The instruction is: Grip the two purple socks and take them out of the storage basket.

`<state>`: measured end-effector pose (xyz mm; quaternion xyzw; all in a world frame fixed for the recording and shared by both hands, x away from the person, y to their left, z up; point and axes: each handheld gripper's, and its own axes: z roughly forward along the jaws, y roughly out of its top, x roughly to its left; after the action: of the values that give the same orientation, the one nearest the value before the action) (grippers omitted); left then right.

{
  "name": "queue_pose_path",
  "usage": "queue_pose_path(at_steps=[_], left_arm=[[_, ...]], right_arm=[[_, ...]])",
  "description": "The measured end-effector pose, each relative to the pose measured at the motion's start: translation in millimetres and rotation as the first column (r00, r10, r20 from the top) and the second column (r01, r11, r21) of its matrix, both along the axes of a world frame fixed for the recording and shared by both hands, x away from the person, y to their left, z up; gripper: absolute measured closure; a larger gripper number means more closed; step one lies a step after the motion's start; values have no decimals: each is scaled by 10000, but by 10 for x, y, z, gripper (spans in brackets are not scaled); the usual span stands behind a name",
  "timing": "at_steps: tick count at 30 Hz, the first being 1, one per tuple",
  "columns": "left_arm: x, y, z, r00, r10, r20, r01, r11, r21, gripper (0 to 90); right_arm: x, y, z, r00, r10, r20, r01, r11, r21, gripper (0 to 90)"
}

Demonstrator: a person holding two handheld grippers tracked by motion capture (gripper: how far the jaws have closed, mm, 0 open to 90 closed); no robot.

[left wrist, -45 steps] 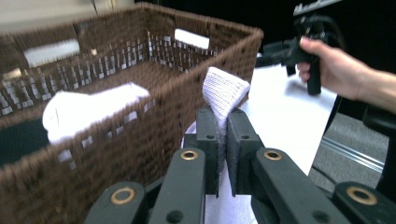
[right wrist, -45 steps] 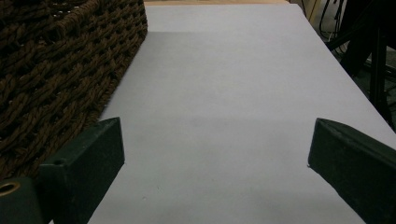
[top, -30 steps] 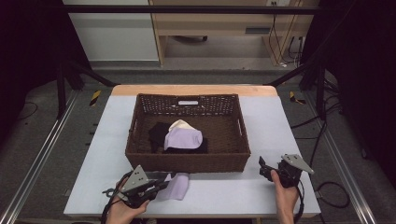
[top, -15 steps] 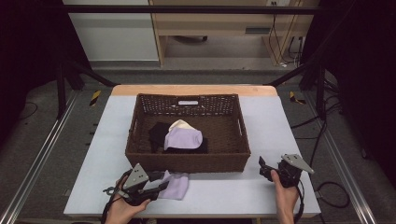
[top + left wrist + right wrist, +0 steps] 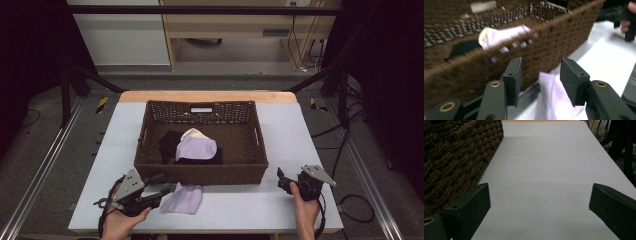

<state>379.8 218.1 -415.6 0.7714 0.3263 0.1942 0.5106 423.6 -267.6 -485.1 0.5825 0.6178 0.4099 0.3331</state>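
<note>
A lilac cloth (image 5: 184,199) lies flat on the white table, just in front of the brown wicker basket (image 5: 200,174). My left gripper (image 5: 162,184) hovers at the cloth's left edge. Its jaws have just been opening and now stand apart. In the left gripper view the lilac cloth (image 5: 551,100) lies below and between the pads (image 5: 514,75) without being pressed. Inside the basket sit another lilac cloth (image 5: 196,148), a cream one (image 5: 192,133) and a black one (image 5: 169,142). My right gripper (image 5: 282,180) rests open at the basket's front right corner, nothing between its jaws (image 5: 539,205).
The basket takes up the middle of the table (image 5: 300,130), with bare white surface to its left, right and front. Its wall (image 5: 456,157) stands close on the right gripper's left. Metal rails and cables run beside the table on both sides.
The left gripper's jaws have parted and it has lifted slightly, leaving the lilac cloth lying on the table. The right hand has kept still.
</note>
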Motion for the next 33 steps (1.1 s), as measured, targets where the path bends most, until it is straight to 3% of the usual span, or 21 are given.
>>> queue_pose_path(at_steps=[9, 15, 23, 25, 33], left_arm=[[57, 96, 344, 9958, 381, 831, -337, 9980, -541, 519], [164, 87, 494, 9931, 514, 1051, -437, 9963, -741, 512], [488, 7, 706, 9895, 884, 1140, -809, 9943, -694, 495], [632, -25, 772, 9874, 1074, 1160, -994, 9924, -727, 491], [946, -152, 837, 9870, 1207, 1064, -1125, 9904, -801, 501]], right_arm=[[-16, -9, 1, 9998, 100, 168, -101, 9999, 110, 27], [-13, -6, 0, 9999, 42, 125, -43, 9999, 102, 37], [-14, -11, -2, 9999, 43, 151, -44, 9999, 125, 37], [-13, -10, -2, 9999, 34, 136, -35, 9999, 121, 37], [-12, -11, -2, 10000, -3, 94, 2, 9998, 178, 37]])
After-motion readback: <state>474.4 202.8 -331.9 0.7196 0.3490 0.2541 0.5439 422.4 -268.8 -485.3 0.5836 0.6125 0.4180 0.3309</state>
